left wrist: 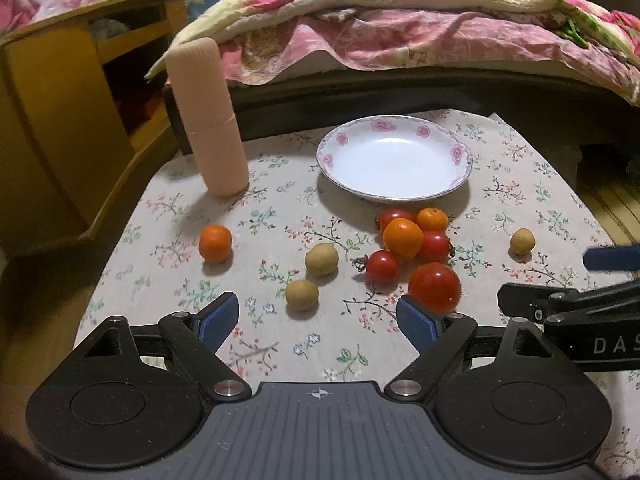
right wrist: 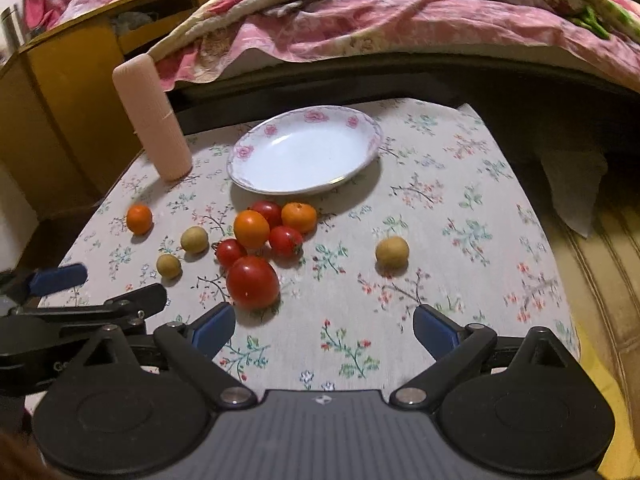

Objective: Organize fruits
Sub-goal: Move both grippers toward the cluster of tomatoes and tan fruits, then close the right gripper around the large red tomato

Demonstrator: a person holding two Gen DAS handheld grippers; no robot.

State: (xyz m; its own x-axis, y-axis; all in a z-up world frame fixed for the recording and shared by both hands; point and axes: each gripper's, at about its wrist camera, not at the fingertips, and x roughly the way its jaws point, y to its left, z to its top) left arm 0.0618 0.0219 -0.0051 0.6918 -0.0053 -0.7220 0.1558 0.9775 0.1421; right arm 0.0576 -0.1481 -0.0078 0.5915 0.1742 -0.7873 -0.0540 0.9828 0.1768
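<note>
A white plate with pink flowers [left wrist: 460,152] [right wrist: 248,152] stands empty at the back of the table. In front of it lies a cluster of red tomatoes and orange fruits; the largest tomato [left wrist: 435,287] [right wrist: 253,282] is nearest. One orange fruit [left wrist: 215,243] [right wrist: 139,219] lies apart on the left. Two tan round fruits [left wrist: 321,259] [right wrist: 194,239] lie mid-left, a third [left wrist: 522,241] [right wrist: 392,253] on the right. My left gripper [left wrist: 320,322] is open and empty, its right finger just in front of the big tomato. My right gripper [right wrist: 324,330] is open and empty above the cloth.
A tall pink cylinder [left wrist: 208,120] [right wrist: 154,120] stands at the table's back left. A bed with a pink quilt [left wrist: 400,20] lies behind the table, and a wooden cabinet [left wrist: 60,120] stands to the left. The table's edges drop off on both sides.
</note>
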